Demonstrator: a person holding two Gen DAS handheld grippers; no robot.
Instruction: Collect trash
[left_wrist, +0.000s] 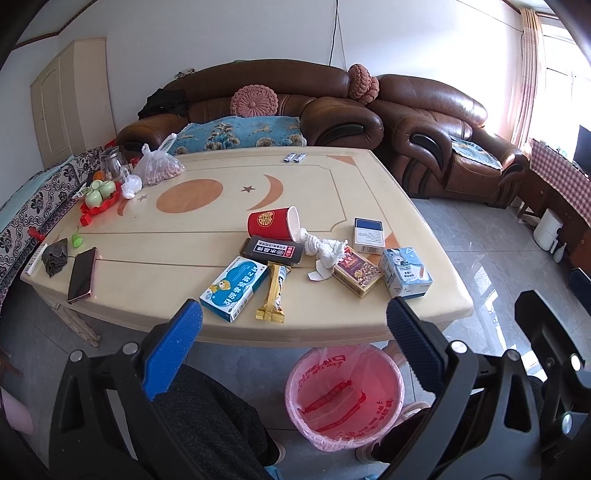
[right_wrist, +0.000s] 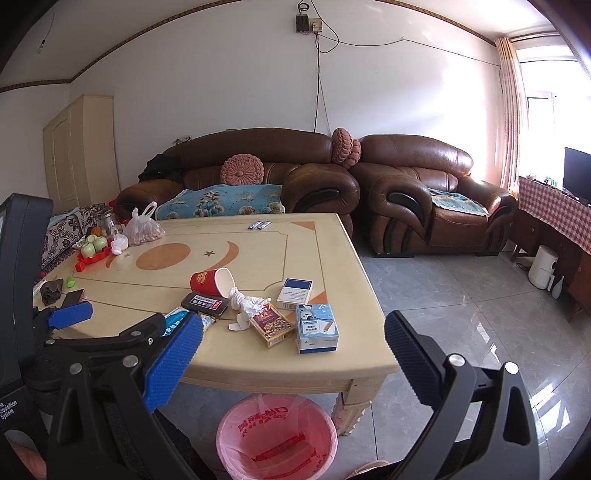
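Left gripper (left_wrist: 293, 325): jaws wide apart, empty, at table's near edge. Right gripper (right_wrist: 293, 332): likewise spread, empty. Pink-lined bin (left_wrist: 343, 395): on floor under table (left_wrist: 332, 177) edge. Gold wrapper (left_wrist: 273, 291): long axis running away from camera. Red paper cup (left_wrist: 273, 222): tipped over, mouth facing right, touching crumpled tissue (left_wrist: 327, 249).

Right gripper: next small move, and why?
Probably ease the right gripper forward and down to the light blue carton at the table's near edge. Both grippers are open and empty, the carton lies closest in front of it, and the pink-lined bin waits below.
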